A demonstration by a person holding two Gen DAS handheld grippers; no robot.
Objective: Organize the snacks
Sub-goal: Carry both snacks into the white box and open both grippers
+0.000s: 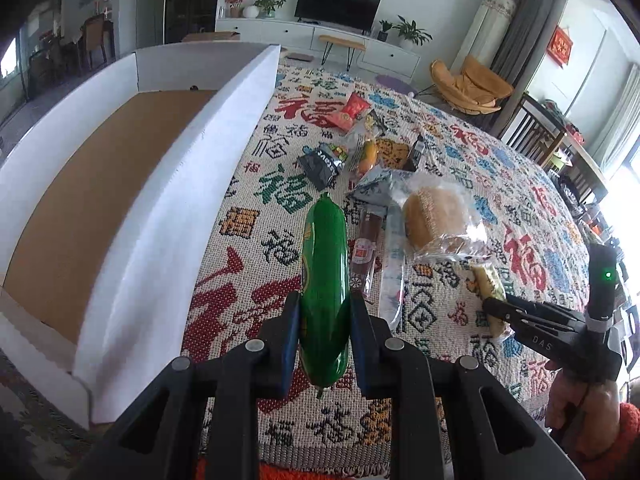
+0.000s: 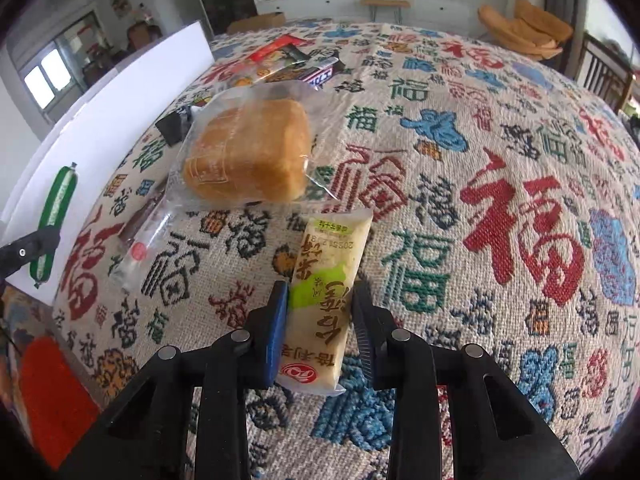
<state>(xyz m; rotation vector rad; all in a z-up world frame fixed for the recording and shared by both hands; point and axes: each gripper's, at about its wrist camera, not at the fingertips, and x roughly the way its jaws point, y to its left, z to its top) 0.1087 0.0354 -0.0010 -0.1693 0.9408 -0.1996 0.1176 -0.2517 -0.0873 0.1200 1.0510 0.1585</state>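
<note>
My left gripper point(image 1: 325, 312) is shut on a green sausage-shaped snack point(image 1: 324, 272) and holds it above the patterned cloth, just right of the white cardboard box point(image 1: 180, 184). The green snack also shows in the right wrist view point(image 2: 56, 216), in front of the box wall. My right gripper point(image 2: 320, 300) has its jaws around a pale yellow rice-cracker packet point(image 2: 328, 280) that lies on the cloth; the pads touch its sides. It shows in the left wrist view point(image 1: 490, 292) too. A bagged bread loaf point(image 2: 248, 152) lies just beyond it.
More snacks lie on the cloth: a brown stick in clear wrap point(image 1: 366, 248), a dark foil packet point(image 1: 320, 164), a red packet point(image 1: 348, 112), an orange one point(image 1: 368, 152). The box's brown floor point(image 1: 92, 200) is bare. A TV cabinet stands behind.
</note>
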